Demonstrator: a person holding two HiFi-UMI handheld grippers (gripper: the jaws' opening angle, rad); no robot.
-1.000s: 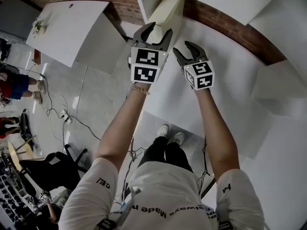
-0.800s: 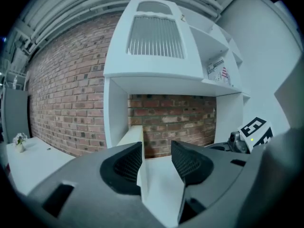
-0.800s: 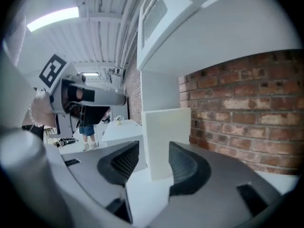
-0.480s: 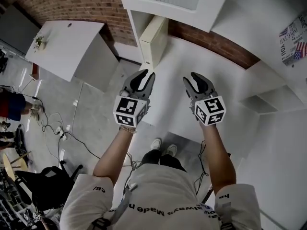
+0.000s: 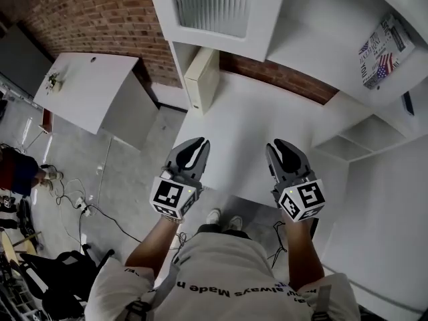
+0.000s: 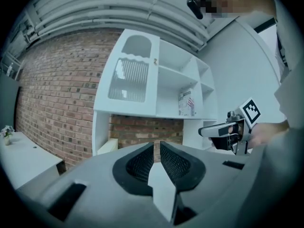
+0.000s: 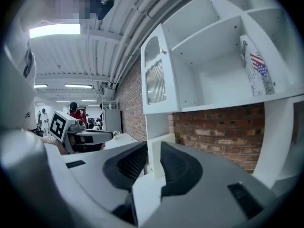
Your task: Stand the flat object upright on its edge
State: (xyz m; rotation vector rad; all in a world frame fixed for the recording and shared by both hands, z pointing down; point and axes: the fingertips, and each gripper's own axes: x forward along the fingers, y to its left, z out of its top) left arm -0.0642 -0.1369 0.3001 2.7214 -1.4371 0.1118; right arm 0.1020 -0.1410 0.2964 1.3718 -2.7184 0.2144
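A flat flag-printed object (image 5: 382, 51) leans on the white shelf at the upper right; it also shows in the left gripper view (image 6: 187, 103) and the right gripper view (image 7: 259, 70). A flat cream box (image 5: 202, 79) stands on edge at the back left of the white table (image 5: 254, 126). My left gripper (image 5: 194, 154) hangs over the table's front edge, its jaws closing and almost together, with nothing between them (image 6: 156, 148). My right gripper (image 5: 284, 154) is level with it. Its jaws are also closing, and a clear gap still holds nothing (image 7: 154, 151).
A white cabinet with a ribbed door (image 5: 212, 5) hangs above the table against a brick wall (image 5: 87, 15). White shelving (image 5: 348, 139) rises on the right. Another white table (image 5: 80, 85) stands to the left, with cables and a chair (image 5: 60, 273) on the floor.
Both grippers have drawn back from the far part of the table to its front edge, and their jaws have narrowed. The head view has tilted up, so the shelf now shows.
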